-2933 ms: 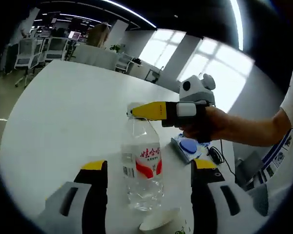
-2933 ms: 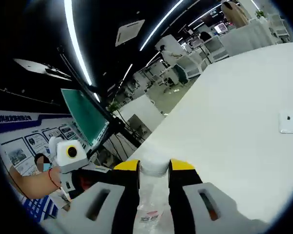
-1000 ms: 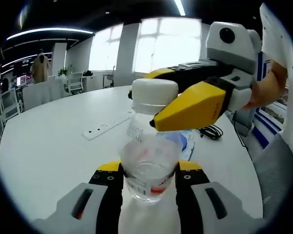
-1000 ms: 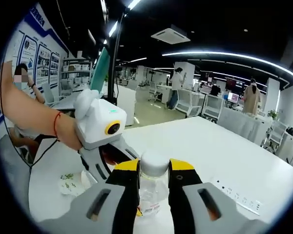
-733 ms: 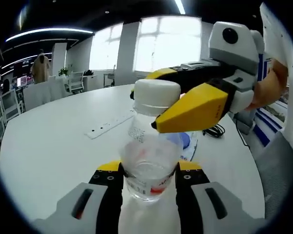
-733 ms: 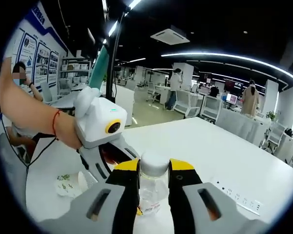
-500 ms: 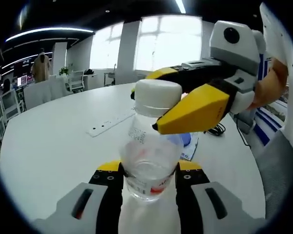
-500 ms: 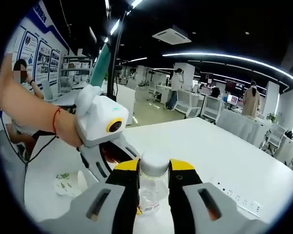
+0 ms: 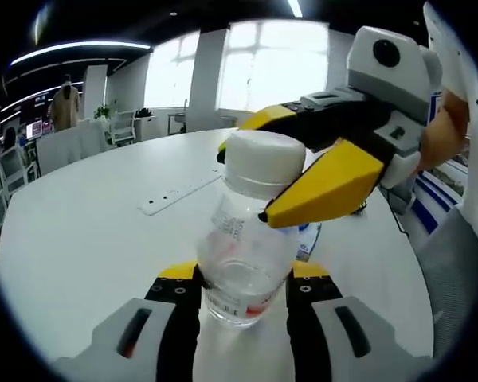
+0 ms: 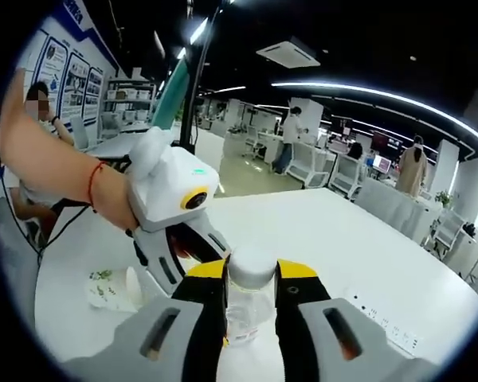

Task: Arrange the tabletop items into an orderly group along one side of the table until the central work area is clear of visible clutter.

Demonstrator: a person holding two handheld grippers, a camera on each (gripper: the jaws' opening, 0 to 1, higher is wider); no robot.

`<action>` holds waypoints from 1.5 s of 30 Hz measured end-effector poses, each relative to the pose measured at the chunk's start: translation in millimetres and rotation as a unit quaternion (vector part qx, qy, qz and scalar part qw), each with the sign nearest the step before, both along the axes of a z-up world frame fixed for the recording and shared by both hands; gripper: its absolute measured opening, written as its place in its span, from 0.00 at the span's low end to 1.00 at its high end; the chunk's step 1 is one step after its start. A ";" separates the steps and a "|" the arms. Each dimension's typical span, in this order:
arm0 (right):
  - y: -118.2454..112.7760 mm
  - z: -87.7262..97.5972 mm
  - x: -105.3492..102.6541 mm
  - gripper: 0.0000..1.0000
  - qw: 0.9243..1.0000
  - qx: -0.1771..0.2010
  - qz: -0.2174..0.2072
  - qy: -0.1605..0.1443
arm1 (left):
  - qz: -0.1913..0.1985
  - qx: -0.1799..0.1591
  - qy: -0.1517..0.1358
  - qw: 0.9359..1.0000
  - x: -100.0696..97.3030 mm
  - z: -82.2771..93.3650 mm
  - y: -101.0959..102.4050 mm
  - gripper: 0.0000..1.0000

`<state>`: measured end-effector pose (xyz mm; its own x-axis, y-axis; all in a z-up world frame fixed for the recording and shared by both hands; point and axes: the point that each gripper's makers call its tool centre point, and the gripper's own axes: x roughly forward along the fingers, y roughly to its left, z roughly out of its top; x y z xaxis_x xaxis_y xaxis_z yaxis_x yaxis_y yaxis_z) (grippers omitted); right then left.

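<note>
— What are you worrying about as you're watching this?

— The bottle (image 9: pixel 243 255) is hanging in the air between two tools, tilted, with nothing under it. The left gripper (image 9: pixel 240 288) is squeezing the clear body low down, and thin plastic like that could buckle or slide through the yellow jaws. If either hand is pulling off-line, I'd guess the bottle twists loose and drops onto the white table (image 9: pixel 80 239).

— And over toward the right?

— The right gripper (image 10: pixel 251 280) is clamping on the white cap (image 9: pixel 263 161), one jaw on each side. It looks like an unscrewing grip, so water could be spilling if the cap comes free while it's leaning. That's my guess only.

— Where is everything sitting relative to the grippers?

— The bottle is standing up between the left jaws and leaning toward the right tool. Beyond it, a power strip (image 9: pixel 171 197) is lying flat, well apart. Near the person's arm, a paper cup (image 10: pixel 131 288) is lying on the table just beside a wrapper.
</note>
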<state>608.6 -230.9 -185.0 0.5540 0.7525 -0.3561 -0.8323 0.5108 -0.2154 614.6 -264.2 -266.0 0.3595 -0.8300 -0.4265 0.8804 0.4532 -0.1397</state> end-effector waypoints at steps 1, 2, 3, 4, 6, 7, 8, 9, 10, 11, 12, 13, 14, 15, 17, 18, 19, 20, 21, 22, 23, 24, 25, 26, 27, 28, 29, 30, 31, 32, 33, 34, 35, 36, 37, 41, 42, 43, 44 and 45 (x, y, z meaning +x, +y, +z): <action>-0.2 0.1 -0.1 0.20 1.000 0.000 -0.001 0.000 | 0.000 0.000 0.000 1.000 0.0 0.0 0.0 0.41; -0.5 0.0 -0.1 0.20 1.000 0.000 -0.001 0.001 | 0.000 0.000 0.001 1.000 -0.1 0.0 -0.1 0.41; -1.1 0.0 0.1 0.20 1.000 -0.002 -0.004 0.004 | 0.000 -0.001 0.001 1.000 -0.2 0.0 -0.3 0.41; -1.5 0.0 0.0 0.20 1.000 -0.004 -0.005 0.005 | -0.001 -0.002 0.002 1.000 -0.2 -0.1 -0.6 0.41; -2.0 -0.1 -1.0 0.21 1.000 -0.010 -0.006 0.002 | -0.001 -0.001 0.002 1.000 -0.8 -0.1 -1.0 0.42; -2.4 -0.1 -1.4 0.21 1.000 -0.010 -0.007 0.003 | -0.001 -0.002 0.003 1.000 -1.2 -0.3 -1.1 0.42; -2.9 -0.2 -1.7 0.21 1.000 -0.011 -0.008 0.003 | -0.001 -0.002 0.003 1.000 -1.6 -0.4 -1.3 0.42; -3.3 -0.2 -2.3 0.21 1.000 -0.011 -0.010 0.004 | -0.001 -0.002 0.003 1.000 -1.8 -0.5 -1.3 0.42; -3.4 -0.2 -2.8 0.21 1.000 -0.011 -0.010 0.004 | 0.000 -0.002 0.004 1.000 -2.2 -0.6 -1.2 0.42; -3.7 -0.4 -3.1 0.21 1.000 -0.013 -0.011 0.002 | 0.000 -0.002 0.005 1.000 -2.5 -0.6 -1.3 0.42; -4.0 -0.4 -3.0 0.21 1.000 -0.013 -0.012 0.002 | 0.001 -0.003 0.005 1.000 -2.5 -0.6 -1.3 0.42; -4.5 -0.4 -2.7 0.21 1.000 -0.011 -0.014 0.003 | 0.001 -0.003 0.006 1.000 -2.4 -0.6 -1.3 0.42; -5.4 -0.6 -1.9 0.21 1.000 -0.011 -0.017 0.004 | 0.002 -0.003 0.006 1.000 -2.2 -0.6 -1.3 0.42; -6.3 -0.6 -0.8 0.21 1.000 -0.011 -0.020 0.005 | 0.002 -0.002 0.006 1.000 -2.0 -0.3 -1.4 0.42; -7.7 -0.7 1.5 0.21 1.000 -0.009 -0.024 0.010 | 0.003 -0.001 0.005 1.000 -1.5 -0.1 -1.4 0.42; -8.1 -0.8 1.9 0.21 1.000 -0.009 -0.024 0.011 | 0.004 -0.001 0.005 1.000 -1.3 0.1 -1.3 0.42; -8.2 -1.0 2.0 0.21 1.000 -0.010 -0.024 0.011 | 0.005 -0.002 0.005 1.000 -1.0 0.5 -1.2 0.42; -8.4 -1.0 2.1 0.21 1.000 -0.011 -0.024 0.011 | 0.005 -0.003 0.005 1.000 -0.9 0.9 -1.0 0.42; -8.5 -1.2 2.3 0.21 1.000 -0.011 -0.024 0.010 | 0.006 -0.004 0.005 1.000 -0.8 1.4 -0.8 0.41; -8.6 -1.4 2.5 0.21 1.000 -0.011 -0.024 0.011 | 0.006 -0.004 0.005 1.000 -0.7 1.6 -0.6 0.41; -9.2 -1.5 3.4 0.22 1.000 -0.012 -0.025 0.010 | 0.007 -0.006 0.006 1.000 -0.5 1.9 -0.4 0.41; -9.5 -1.5 3.8 0.22 1.000 -0.012 -0.026 0.012 | 0.008 -0.006 0.006 1.000 -0.2 2.2 -0.2 0.42; -9.2 -1.6 3.7 0.22 1.000 -0.010 -0.025 0.013 | 0.009 -0.006 0.005 1.000 0.0 2.3 -0.1 0.42; -9.1 -1.5 3.7 0.22 1.000 -0.011 -0.025 0.013 | 0.009 -0.006 0.005 1.000 0.0 2.5 -0.1 0.42; -9.0 -1.4 3.5 0.22 1.000 -0.011 -0.025 0.012 | 0.009 -0.007 0.007 1.000 -0.3 2.5 -0.3 0.42; -8.9 -1.4 3.1 0.22 1.000 -0.012 -0.025 0.012 | 0.009 -0.007 0.006 1.000 -0.3 2.6 -0.3 0.42; -9.0 -1.5 2.9 0.22 1.000 -0.012 -0.025 0.012 | 0.009 -0.007 0.006 1.000 -0.3 2.6 -0.4 0.42; -8.9 -1.4 2.4 0.22 1.000 -0.011 -0.025 0.012 | 0.009 -0.008 0.007 1.000 -0.6 2.5 -0.4 0.42; -8.9 -1.5 2.4 0.22 1.000 -0.010 -0.025 0.012 | 0.009 -0.008 0.007 1.000 -0.6 2.6 -0.4 0.42; -9.4 -1.9 2.4 0.22 1.000 -0.012 -0.025 0.013 | 0.010 -0.009 0.007 1.000 -0.6 3.0 -0.6 0.42; -9.2 -1.7 2.3 0.22 1.000 -0.012 -0.025 0.013 | 0.010 -0.009 0.008 1.000 -0.7 3.0 -0.6 0.42; -9.1 -1.8 2.2 0.22 1.000 -0.011 -0.024 0.014 | 0.011 -0.009 0.008 1.000 -0.7 3.0 -0.7 0.43; -9.2 -1.9 2.2 0.22 1.000 -0.012 -0.024 0.014 | 0.011 -0.009 0.008 1.000 -0.5 3.2 -0.8 0.44; -9.4 -2.1 2.3 0.22 1.000 -0.013 -0.025 0.014 | 0.011 -0.009 0.008 1.000 -0.4 3.2 -0.8 0.44; -9.6 -2.3 2.3 0.23 0.999 -0.013 -0.025 0.015 | 0.012 -0.009 0.009 1.000 -0.6 2.9 -0.6 0.45; -10.7 -3.0 2.2 0.27 0.999 -0.011 -0.029 0.020 | 0.012 -0.012 0.013 1.000 -2.0 3.0 -1.2 0.47; -11.1 -3.1 2.4 0.28 0.999 -0.009 -0.030 0.022 | 0.013 -0.013 0.015 1.000 -2.4 3.2 -1.1 0.48; -11.9 -3.5 2.4 0.29 0.999 -0.008 -0.031 0.025 | 0.014 -0.014 0.015 1.000 -2.3 3.5 -0.7 0.48; -12.4 -3.8 2.4 0.30 0.999 -0.008 -0.032 0.026 | 0.015 -0.015 0.016 1.000 -2.3 3.4 -0.4 0.49; -13.2 -3.7 2.4 0.30 0.999 -0.007 -0.033 0.027 | 0.017 -0.014 0.018 1.000 -2.5 3.0 0.2 0.49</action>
<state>611.0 -244.0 -188.6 0.5811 0.7101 -0.3976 -0.8081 0.5614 -0.1783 612.2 -264.0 -263.0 0.3719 -0.8299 -0.4159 0.8588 0.4776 -0.1851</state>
